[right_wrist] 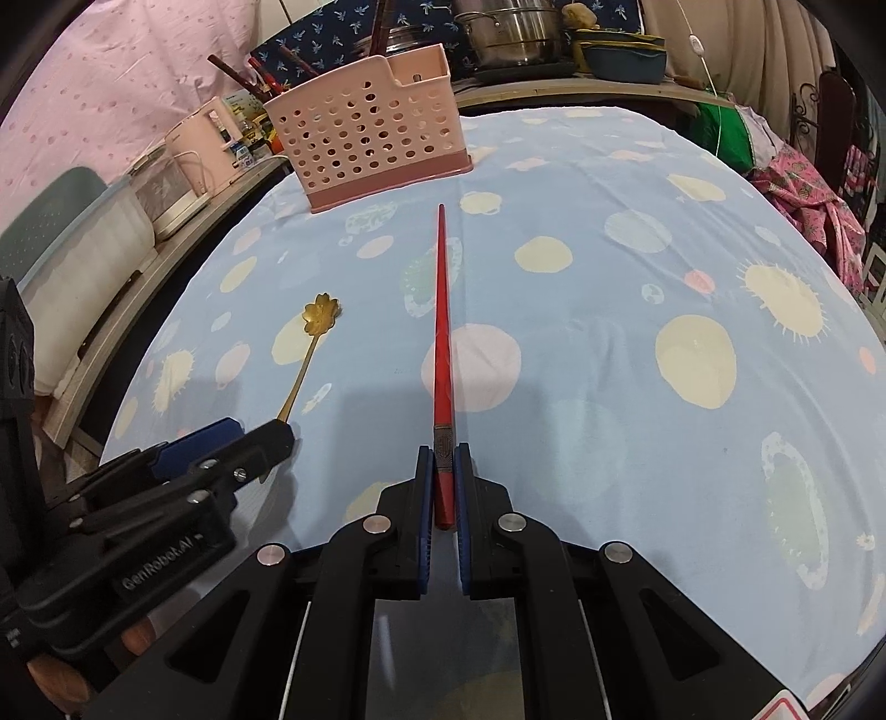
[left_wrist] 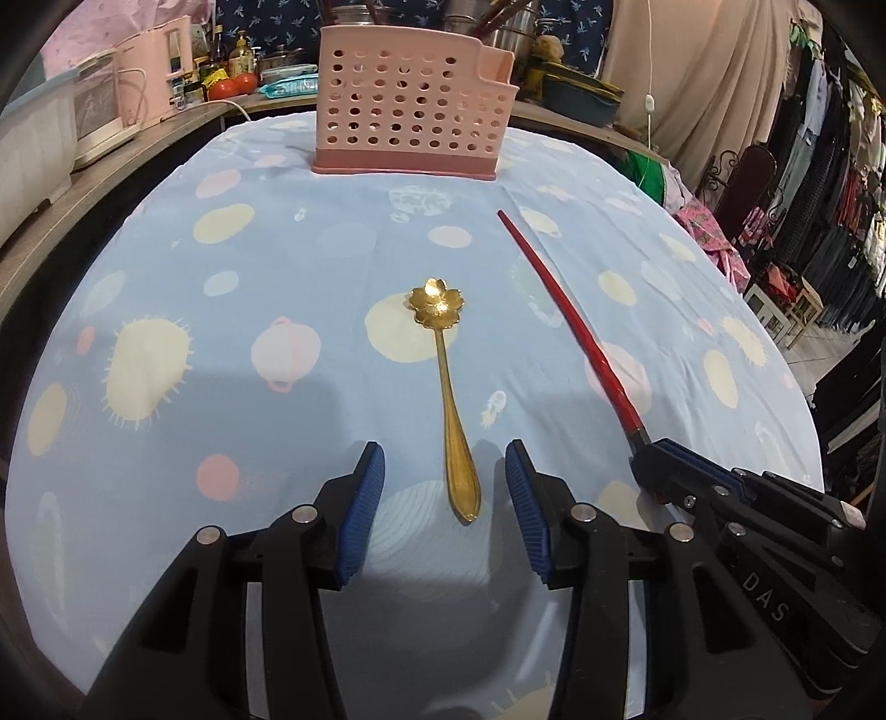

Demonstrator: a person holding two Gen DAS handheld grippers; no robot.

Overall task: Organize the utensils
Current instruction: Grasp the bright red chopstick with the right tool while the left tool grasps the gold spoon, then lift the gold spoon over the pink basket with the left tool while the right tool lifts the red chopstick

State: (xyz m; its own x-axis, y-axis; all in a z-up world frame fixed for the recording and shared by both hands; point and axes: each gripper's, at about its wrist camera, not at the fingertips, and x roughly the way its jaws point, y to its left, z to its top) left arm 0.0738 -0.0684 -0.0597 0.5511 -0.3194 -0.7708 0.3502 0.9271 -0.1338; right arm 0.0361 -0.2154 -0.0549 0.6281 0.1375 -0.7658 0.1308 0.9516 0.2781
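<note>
A gold spoon (left_wrist: 449, 399) with a flower-shaped bowl lies on the blue patterned tablecloth (left_wrist: 221, 387). My left gripper (left_wrist: 446, 459) is open, its blue pads either side of the spoon's handle end, not touching it. A red chopstick (right_wrist: 443, 343) lies pointing toward the pink perforated utensil holder (right_wrist: 365, 133). My right gripper (right_wrist: 444, 459) is shut on the chopstick's thick end. The chopstick (left_wrist: 570, 321) and right gripper (left_wrist: 648, 454) also show in the left wrist view, as does the holder (left_wrist: 412, 105). The spoon (right_wrist: 310, 343) and left gripper (right_wrist: 260, 437) show in the right wrist view.
A wooden counter (left_wrist: 111, 144) behind and left of the table carries pink appliances (left_wrist: 160, 72), bottles and tomatoes. Steel pots (right_wrist: 509, 33) and a blue dish (right_wrist: 620, 55) stand behind the holder. Clothes racks (left_wrist: 830, 166) hang to the right.
</note>
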